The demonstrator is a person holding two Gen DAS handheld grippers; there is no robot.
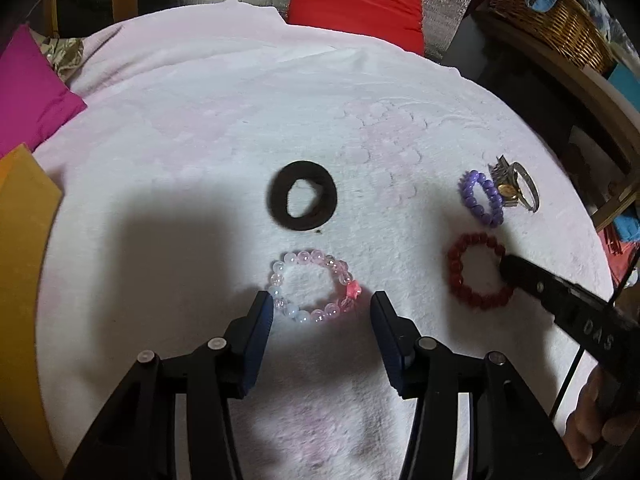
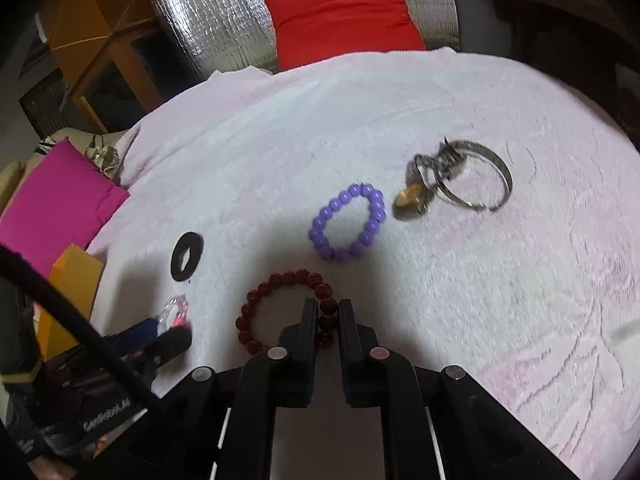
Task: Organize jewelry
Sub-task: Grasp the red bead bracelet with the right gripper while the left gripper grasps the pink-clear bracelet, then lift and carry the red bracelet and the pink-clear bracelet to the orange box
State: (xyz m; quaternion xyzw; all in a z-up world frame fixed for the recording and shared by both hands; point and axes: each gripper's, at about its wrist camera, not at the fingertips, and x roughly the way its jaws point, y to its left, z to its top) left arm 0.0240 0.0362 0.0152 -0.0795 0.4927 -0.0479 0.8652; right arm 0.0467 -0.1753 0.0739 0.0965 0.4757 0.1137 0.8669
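Note:
A clear and pink bead bracelet (image 1: 308,257) lies flat on the pale pink blanket (image 1: 200,120). My left gripper (image 1: 322,304) stands open around its near half, one blue pad on each side, neither pressing it. Further right lies a dark red bead bracelet (image 2: 256,304). My right gripper (image 2: 328,310) is shut on its near right beads, with the bracelet still resting on the blanket. Beyond it lie a purple bead bracelet (image 2: 320,224), a gold-faced watch (image 2: 410,198) and a silver bangle (image 2: 500,176). A black hair tie (image 1: 280,196) sits behind the pink bracelet.
A red cushion (image 1: 356,0) leans against silver foil at the back. A magenta cushion (image 1: 32,92) and a yellow box (image 1: 20,240) border the blanket on the left. A wicker basket (image 1: 560,20) stands at the far right. A hand (image 1: 592,420) holds the right gripper.

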